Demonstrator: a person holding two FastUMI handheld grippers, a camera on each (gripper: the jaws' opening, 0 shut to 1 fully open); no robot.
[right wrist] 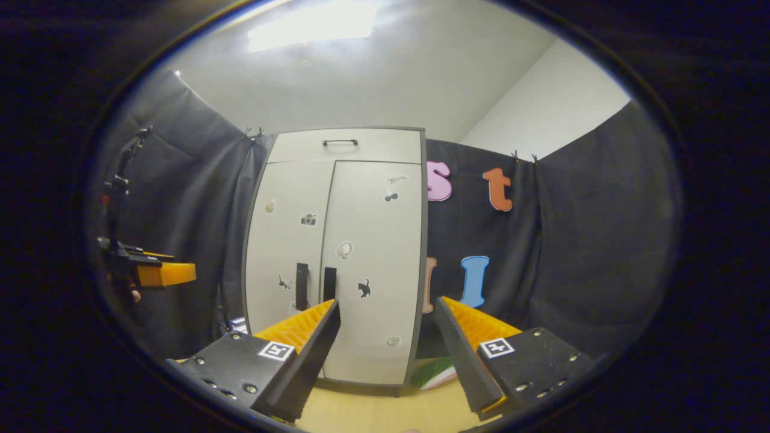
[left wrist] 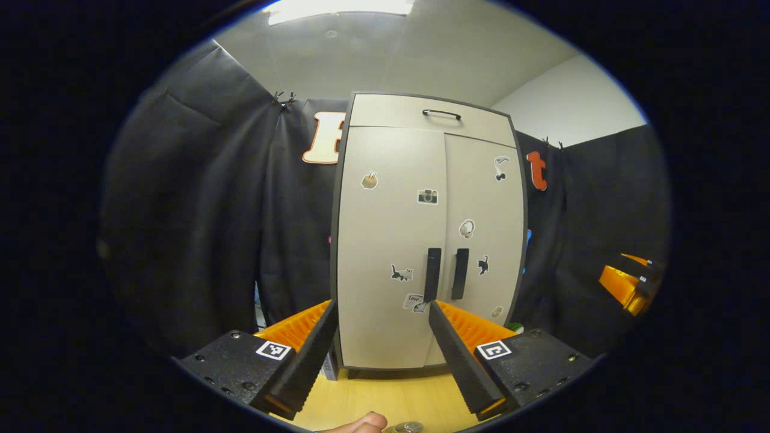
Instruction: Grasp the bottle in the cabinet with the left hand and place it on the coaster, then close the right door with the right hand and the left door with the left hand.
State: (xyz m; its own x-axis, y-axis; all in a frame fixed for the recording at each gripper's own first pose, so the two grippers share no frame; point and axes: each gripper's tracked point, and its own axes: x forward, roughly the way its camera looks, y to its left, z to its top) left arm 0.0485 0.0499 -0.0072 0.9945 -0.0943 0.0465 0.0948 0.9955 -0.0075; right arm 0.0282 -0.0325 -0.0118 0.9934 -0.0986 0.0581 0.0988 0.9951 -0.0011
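A pale grey cabinet [left wrist: 385, 240] stands upright on the wooden table, both doors shut, with two dark vertical handles [left wrist: 446, 273] side by side at the middle seam. My left gripper [left wrist: 382, 313] is open in front of the left door, apart from it, with nothing between its fingers. In the right gripper view the same cabinet [right wrist: 367, 240] sits left of centre. My right gripper [right wrist: 388, 310] is open before the right door's lower part and holds nothing. The cabinet's inside is hidden by the doors.
A top drawer with a dark handle [left wrist: 441, 113] caps the cabinet. Something green and pink [right wrist: 436, 373] lies on the table by the cabinet's right foot. A fingertip [left wrist: 361, 424] and a small shiny round thing [left wrist: 406, 427] show at the bottom edge. The wooden table [left wrist: 385, 397] runs under the fingers.
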